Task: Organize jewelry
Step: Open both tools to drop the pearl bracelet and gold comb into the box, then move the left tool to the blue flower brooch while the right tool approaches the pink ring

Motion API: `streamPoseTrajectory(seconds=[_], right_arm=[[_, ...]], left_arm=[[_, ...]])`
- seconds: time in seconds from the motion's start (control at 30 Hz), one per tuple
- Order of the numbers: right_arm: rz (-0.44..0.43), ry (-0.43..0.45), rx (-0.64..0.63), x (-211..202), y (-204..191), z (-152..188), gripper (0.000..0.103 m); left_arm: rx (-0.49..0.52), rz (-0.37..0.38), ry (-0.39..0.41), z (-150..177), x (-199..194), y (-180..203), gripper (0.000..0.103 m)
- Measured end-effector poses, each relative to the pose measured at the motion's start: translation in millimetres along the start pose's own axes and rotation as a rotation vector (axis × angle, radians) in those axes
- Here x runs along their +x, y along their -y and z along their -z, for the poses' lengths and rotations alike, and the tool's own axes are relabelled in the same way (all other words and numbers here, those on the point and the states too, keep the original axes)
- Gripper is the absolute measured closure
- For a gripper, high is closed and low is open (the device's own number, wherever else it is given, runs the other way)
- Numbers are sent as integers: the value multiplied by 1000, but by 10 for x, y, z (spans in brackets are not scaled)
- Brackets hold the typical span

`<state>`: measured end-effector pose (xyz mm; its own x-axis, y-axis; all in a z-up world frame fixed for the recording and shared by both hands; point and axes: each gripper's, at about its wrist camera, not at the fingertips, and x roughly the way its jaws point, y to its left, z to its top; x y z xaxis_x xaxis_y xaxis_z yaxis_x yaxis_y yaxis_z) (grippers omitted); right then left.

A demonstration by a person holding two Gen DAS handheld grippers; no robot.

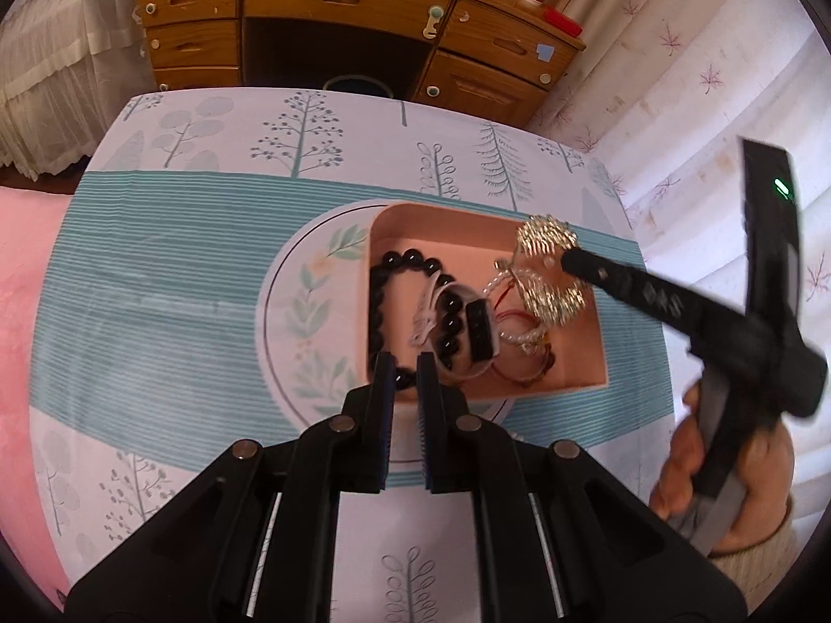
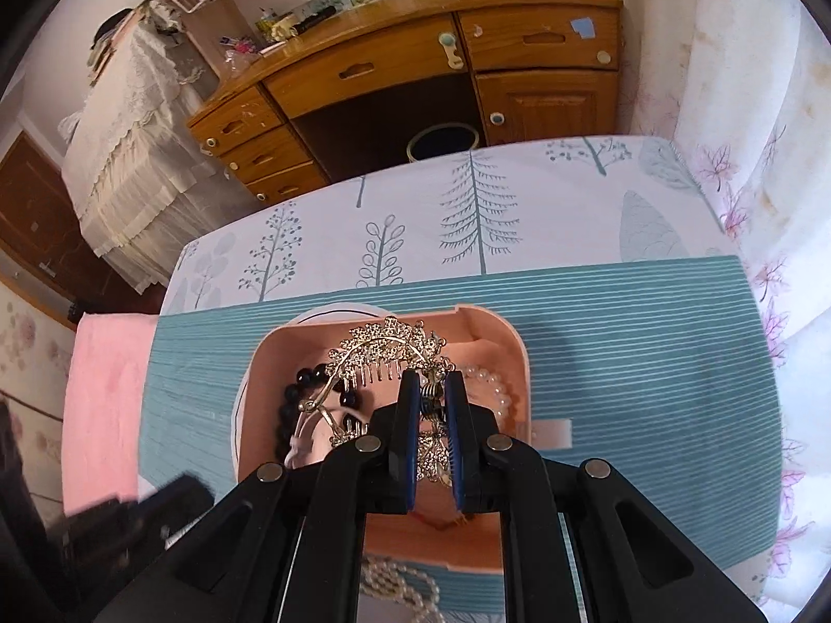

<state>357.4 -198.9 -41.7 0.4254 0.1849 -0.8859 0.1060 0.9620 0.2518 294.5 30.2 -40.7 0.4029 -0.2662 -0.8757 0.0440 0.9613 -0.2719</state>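
The desk [image 1: 156,270], under a tree-print cloth with a teal striped band, carries a pink tray [image 1: 571,363] set over a round leaf-wreath motif in the middle of the band. Beyond the tray stands a wooden drawer cabinet [image 2: 415,67]; a pink cloth [image 1: 21,311] lies to the tray's left and a flowered curtain [image 2: 753,156] hangs to its right.

The right tool [image 2: 432,394] hangs over the tray, its blue pads closed on the coiled spring of a rhinestone hair comb [image 2: 389,348], which arches above the tray's far half, teeth pointing down. The left tool [image 1: 404,363] hovers at the tray's near left rim, its pads slightly apart and gripping nothing.

Inside the tray, a black bead bracelet [image 1: 405,265] curls along the left side, a white band with a black block [image 1: 478,332] lies across it, and a red cord [image 1: 514,322] sits in the middle. A pearl bracelet [image 2: 493,389] rests on the right side. More pearls [image 2: 400,581] lie on the desk just outside the tray's near edge.
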Motion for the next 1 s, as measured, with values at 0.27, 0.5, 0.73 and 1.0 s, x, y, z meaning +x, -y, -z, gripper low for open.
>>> streamPoseTrajectory(seconds=[0.27,0.5,0.73,1.0], right_arm=[[29,-50,18,311,53,-50,88],[20,-13,-2,95,90,63,84],[-15,-18,-82,-368,156,491,83],[-30,-9,-130,-910,384,1167,67]], left_arm=[[18,-12,-11,187,-4,-69,97],[25,-17,-21,310,-9,-87,97],[75,-19,-54,509,-26,44,97],[147,8,-89,773,-126,308,97]])
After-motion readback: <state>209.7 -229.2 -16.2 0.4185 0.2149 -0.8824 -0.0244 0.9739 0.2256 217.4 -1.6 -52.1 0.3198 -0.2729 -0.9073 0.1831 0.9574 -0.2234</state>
